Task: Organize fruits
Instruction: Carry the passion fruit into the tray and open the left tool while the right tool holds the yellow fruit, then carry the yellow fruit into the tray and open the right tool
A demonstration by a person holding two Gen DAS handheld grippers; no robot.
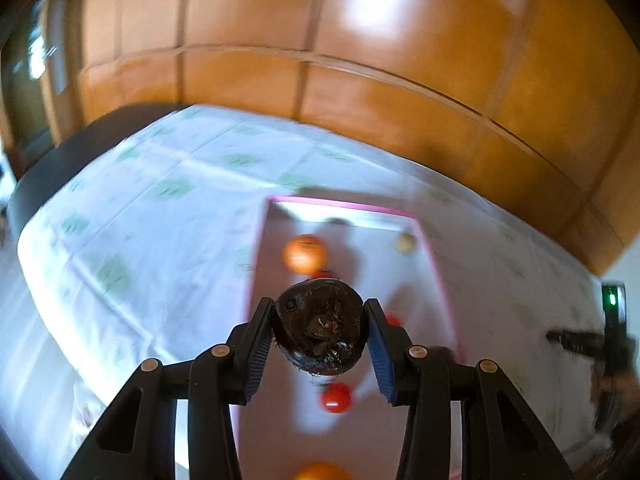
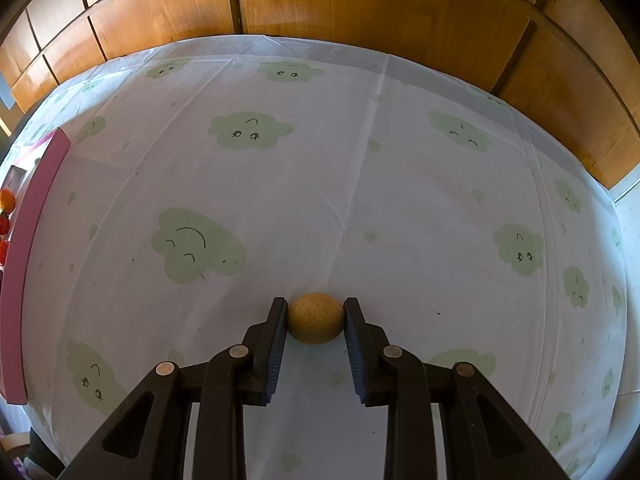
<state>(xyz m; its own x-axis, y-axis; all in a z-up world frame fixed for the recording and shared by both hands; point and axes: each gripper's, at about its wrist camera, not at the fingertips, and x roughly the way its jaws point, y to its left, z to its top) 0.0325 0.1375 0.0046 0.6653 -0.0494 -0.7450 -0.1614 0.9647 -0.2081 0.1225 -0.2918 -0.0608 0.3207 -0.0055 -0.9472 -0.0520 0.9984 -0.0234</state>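
Note:
My left gripper [image 1: 320, 328] is shut on a dark brown, rough-skinned round fruit [image 1: 320, 326], held in the air above a pink-rimmed tray [image 1: 344, 203]. In the tray lie an orange [image 1: 305, 254], a small red fruit [image 1: 336, 397], a pale yellow-brown fruit [image 1: 405, 242] at the far right corner and another orange [image 1: 322, 472] at the bottom edge. In the right wrist view my right gripper [image 2: 316, 318] is shut on a small tan round fruit [image 2: 316, 318] that rests on the tablecloth. The pink tray [image 2: 28, 240] shows at the far left there, with fruits inside at its edge.
A white tablecloth [image 2: 360, 180] with green cloud faces covers the table. Wooden cabinet panels [image 2: 360, 0] stand right behind it. At the right edge of the left wrist view, a dark gripper body with a green light [image 1: 612, 320] is blurred. The left view is motion-blurred.

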